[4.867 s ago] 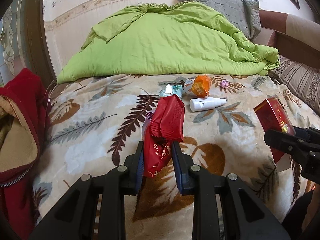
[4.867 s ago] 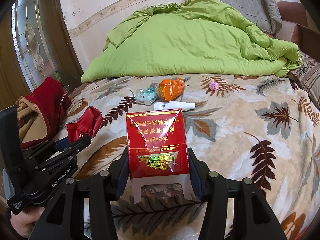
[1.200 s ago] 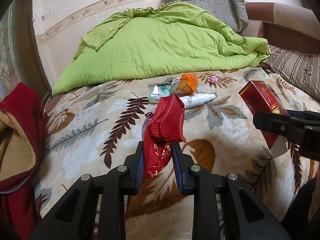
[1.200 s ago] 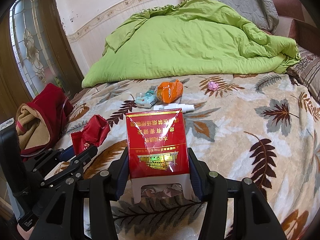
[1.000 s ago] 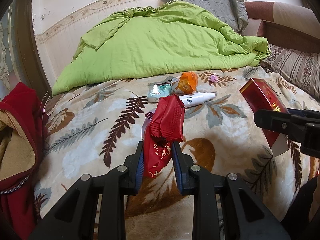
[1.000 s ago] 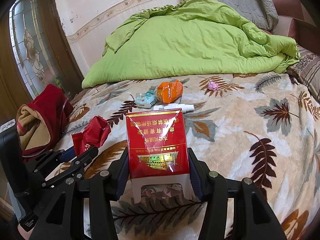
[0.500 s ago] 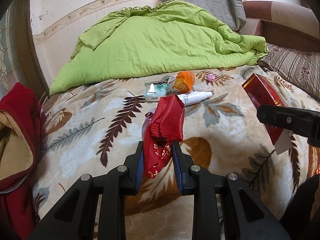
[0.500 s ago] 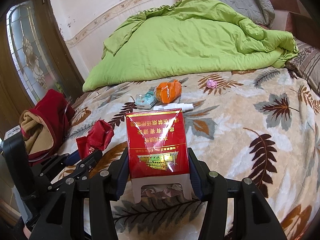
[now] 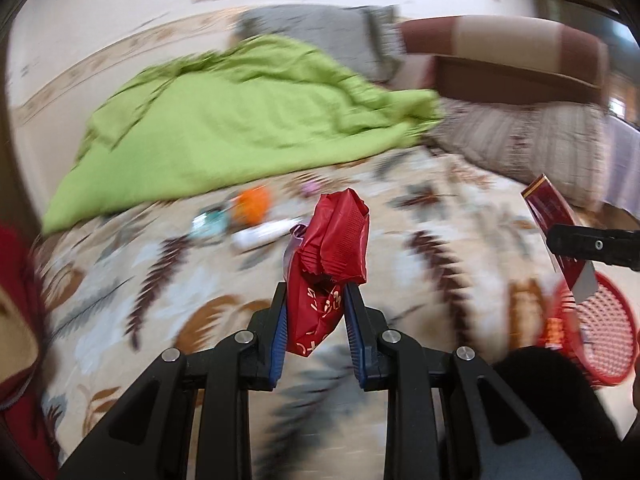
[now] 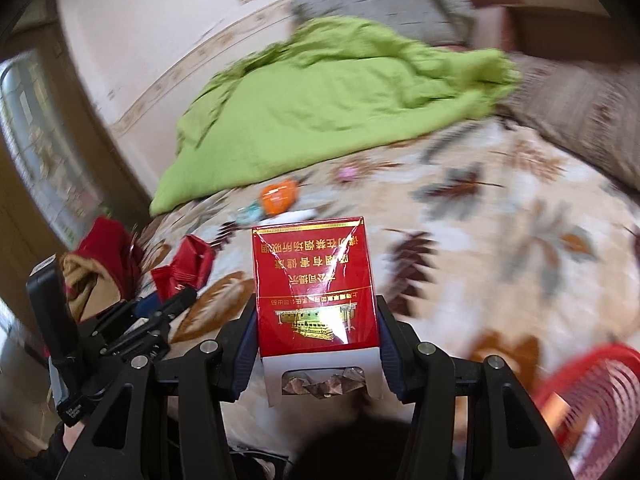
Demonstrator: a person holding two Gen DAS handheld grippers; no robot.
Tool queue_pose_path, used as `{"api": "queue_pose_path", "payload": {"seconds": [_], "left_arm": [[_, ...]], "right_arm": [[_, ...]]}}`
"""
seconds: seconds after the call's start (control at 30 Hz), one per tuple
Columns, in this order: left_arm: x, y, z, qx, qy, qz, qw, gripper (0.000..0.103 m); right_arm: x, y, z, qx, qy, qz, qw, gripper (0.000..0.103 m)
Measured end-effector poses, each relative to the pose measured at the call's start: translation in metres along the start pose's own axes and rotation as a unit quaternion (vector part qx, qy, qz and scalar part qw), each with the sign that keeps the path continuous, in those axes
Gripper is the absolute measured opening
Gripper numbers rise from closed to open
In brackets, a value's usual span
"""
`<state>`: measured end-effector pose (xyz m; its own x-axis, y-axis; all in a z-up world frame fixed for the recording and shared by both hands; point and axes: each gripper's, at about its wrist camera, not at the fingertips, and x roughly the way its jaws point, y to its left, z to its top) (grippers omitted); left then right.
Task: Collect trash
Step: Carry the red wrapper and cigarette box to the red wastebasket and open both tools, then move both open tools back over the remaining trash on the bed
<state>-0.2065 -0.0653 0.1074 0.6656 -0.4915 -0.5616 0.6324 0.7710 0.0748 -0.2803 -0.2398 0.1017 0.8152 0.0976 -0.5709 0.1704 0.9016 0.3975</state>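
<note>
The bed (image 9: 168, 320), covered by a cream blanket printed with brown and grey leaves, fills most of both views, though motion blur smears much of it. A rumpled green quilt (image 9: 240, 128) lies heaped across its far side, with a grey pillow (image 9: 320, 32) behind it against the wall and a striped cushion (image 9: 520, 140) to the right. A red garment (image 10: 106, 248) with a tan lining is bunched at the bed's left edge. A red mesh basket (image 9: 604, 320) sits low at the right, beside the bed; something orange shows blurred inside it.

The left gripper (image 9: 314, 320) has its fingers clamped on a crumpled red wrapper (image 9: 332, 256), which stands up between the blue pads, lifted clear of the blanket. The right gripper (image 10: 318, 344) has its fingers closed on a red cigarette carton (image 10: 314, 284) with gold printing, held upright with its torn white end toward the camera. In the left wrist view that carton appears above the basket's rim.

Further back on the blanket, near the quilt's edge, lie an orange packet (image 10: 278, 196), a small teal pack (image 9: 210, 222) just beside it, a white bottle (image 9: 264, 234) on its side, and a tiny pink scrap (image 10: 348, 172), all too blurred for detail.
</note>
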Motion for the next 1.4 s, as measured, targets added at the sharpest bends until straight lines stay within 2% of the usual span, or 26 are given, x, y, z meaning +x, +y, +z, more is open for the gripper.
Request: {"api": "queue_pose_path", "payload": {"seconds": [0.1, 0.2, 0.27, 0.4, 0.53, 0.6, 0.63, 0.67, 0.8, 1.07, 1.27, 1.4], "left_arm": [[-0.006, -0.035, 0.011, 0.026, 0.0, -0.055, 0.9982, 0.026], [-0.012, -0.078, 0.022, 0.053, 0.001, -0.114, 0.9921, 0.026], [-0.013, -0.104, 0.027, 0.065, 0.003, -0.14, 0.988, 0.026], [-0.01, -0.163, 0.034, 0.091, 0.027, -0.211, 0.973, 0.026], [-0.001, -0.208, 0.029, 0.104, 0.07, -0.27, 0.9547, 0.027], [0.005, -0.223, 0.025, 0.108, 0.088, -0.287, 0.9478, 0.04], [0.009, -0.232, 0.021, 0.113, 0.104, -0.298, 0.9421, 0.057], [0.013, -0.236, 0.02, 0.117, 0.112, -0.302, 0.9393, 0.061], [0.011, -0.238, 0.017, 0.114, 0.11, -0.296, 0.9418, 0.061], [0.0, -0.2, 0.033, 0.096, 0.072, -0.249, 0.9611, 0.061], [0.007, -0.154, 0.046, 0.064, 0.065, -0.214, 0.9725, 0.061], [0.012, -0.111, 0.047, 0.029, 0.064, -0.181, 0.9811, 0.061]], "right_arm": [[-0.04, -0.034, -0.005, 0.029, -0.016, -0.034, 0.999, 0.057], [-0.08, -0.07, -0.012, 0.06, -0.028, -0.082, 0.994, 0.057], [-0.102, -0.09, -0.016, 0.081, -0.036, -0.103, 0.991, 0.057], [-0.143, -0.121, -0.024, 0.115, -0.057, -0.138, 0.982, 0.058], [-0.169, -0.145, -0.037, 0.148, -0.076, -0.149, 0.975, 0.058], [-0.172, -0.156, -0.046, 0.167, -0.072, -0.147, 0.972, 0.059], [-0.172, -0.162, -0.052, 0.18, -0.069, -0.148, 0.97, 0.059], [-0.173, -0.166, -0.055, 0.189, -0.069, -0.152, 0.968, 0.06], [-0.173, -0.18, -0.066, 0.208, -0.061, -0.134, 0.967, 0.072], [-0.164, -0.175, -0.059, 0.195, -0.065, -0.108, 0.973, 0.072], [-0.144, -0.151, -0.044, 0.163, -0.055, -0.093, 0.981, 0.072], [-0.119, -0.132, -0.032, 0.145, -0.035, -0.067, 0.987, 0.072]]}}
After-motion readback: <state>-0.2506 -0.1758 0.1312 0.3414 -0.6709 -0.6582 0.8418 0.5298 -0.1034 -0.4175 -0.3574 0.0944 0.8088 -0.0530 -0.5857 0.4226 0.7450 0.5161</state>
